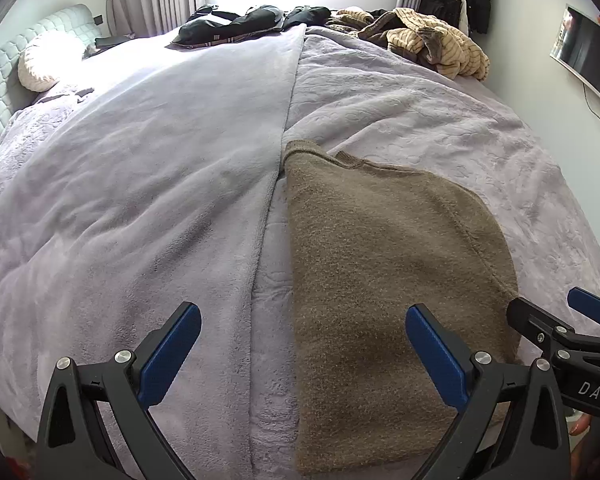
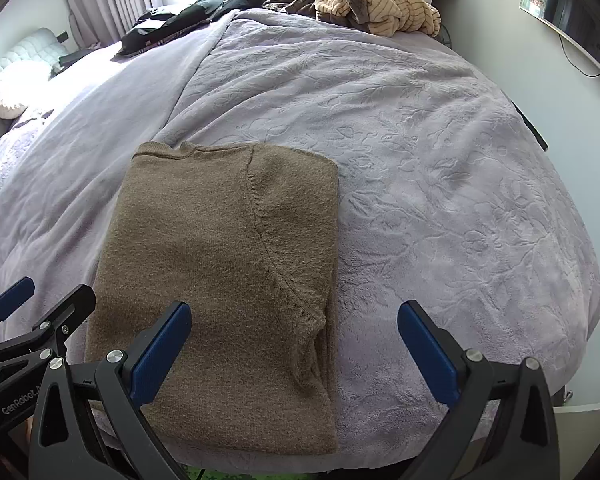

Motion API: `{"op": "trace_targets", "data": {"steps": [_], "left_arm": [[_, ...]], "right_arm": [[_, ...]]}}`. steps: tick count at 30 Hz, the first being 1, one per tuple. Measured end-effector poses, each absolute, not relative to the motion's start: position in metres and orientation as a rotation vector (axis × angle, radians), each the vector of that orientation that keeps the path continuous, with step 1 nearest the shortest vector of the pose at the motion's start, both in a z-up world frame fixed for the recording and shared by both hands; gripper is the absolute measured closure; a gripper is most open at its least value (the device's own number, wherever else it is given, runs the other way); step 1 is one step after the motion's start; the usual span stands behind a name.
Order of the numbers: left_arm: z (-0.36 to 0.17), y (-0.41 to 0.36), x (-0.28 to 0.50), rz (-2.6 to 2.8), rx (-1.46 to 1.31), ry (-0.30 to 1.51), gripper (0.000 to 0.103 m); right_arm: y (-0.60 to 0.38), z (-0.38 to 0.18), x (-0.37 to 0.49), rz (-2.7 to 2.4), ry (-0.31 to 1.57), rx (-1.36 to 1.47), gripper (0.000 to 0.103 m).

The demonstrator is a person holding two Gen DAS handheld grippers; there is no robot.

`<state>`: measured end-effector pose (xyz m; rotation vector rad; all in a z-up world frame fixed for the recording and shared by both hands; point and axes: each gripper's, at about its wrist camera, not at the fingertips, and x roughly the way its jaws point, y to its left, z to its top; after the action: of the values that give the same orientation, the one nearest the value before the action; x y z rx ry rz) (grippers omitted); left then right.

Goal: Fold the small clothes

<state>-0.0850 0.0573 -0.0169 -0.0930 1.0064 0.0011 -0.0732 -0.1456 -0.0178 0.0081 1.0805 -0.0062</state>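
We look along both tools at a brown knitted sweater [image 2: 220, 280], folded into a long rectangle, flat on a lilac bedspread [image 2: 440, 160] near the bed's front edge. Our left gripper [image 1: 304, 348] is spread wide and holds nothing; its right finger hangs over the sweater's near end, the left over bare blanket. Our right gripper [image 2: 294, 344] is equally spread and empty, straddling the sweater's right edge. Whether any finger touches the cloth, we cannot tell. The sweater's nearest hem is cut off behind the tool frames. At the far side lie a tan striped garment [image 2: 380, 4] and dark clothes [image 1: 252, 24], heaped and hard to identify.
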Motion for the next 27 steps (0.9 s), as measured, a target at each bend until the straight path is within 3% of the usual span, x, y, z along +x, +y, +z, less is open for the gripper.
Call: {"op": "trace_targets", "data": {"steps": [27], "left_arm": [[-0.0186, 0.0564, -0.0866, 0.018, -0.083, 1.008, 0.0]], "right_arm": [[-0.1432, -0.0156, -0.0748, -0.001, 1.08, 0.005, 0.0]]}}
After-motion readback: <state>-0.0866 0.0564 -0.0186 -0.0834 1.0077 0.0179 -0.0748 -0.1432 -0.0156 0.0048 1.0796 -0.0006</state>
